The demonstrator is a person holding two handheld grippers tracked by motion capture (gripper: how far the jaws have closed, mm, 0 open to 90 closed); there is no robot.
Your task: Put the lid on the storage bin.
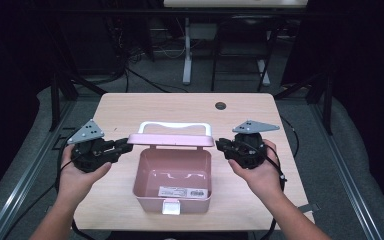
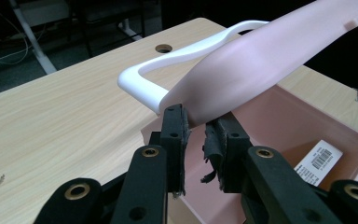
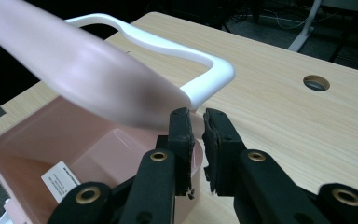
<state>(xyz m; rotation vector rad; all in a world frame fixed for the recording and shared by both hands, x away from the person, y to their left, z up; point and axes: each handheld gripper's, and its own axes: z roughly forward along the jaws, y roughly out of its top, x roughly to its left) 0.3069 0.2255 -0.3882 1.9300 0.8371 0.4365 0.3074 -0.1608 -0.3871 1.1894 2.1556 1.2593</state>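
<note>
Box, pink plastic, white carry handle, mid wooden counter. Hinged pink lid raised about level, corners between left tongs and right tongs; both slightly apart, grip uncertain. Risk: lid slips free, slams shut.

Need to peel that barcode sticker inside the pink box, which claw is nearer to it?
Right claw, marginally. Barcode sticker lies at the box's front; left claw is at the lid's opposite end.
</note>
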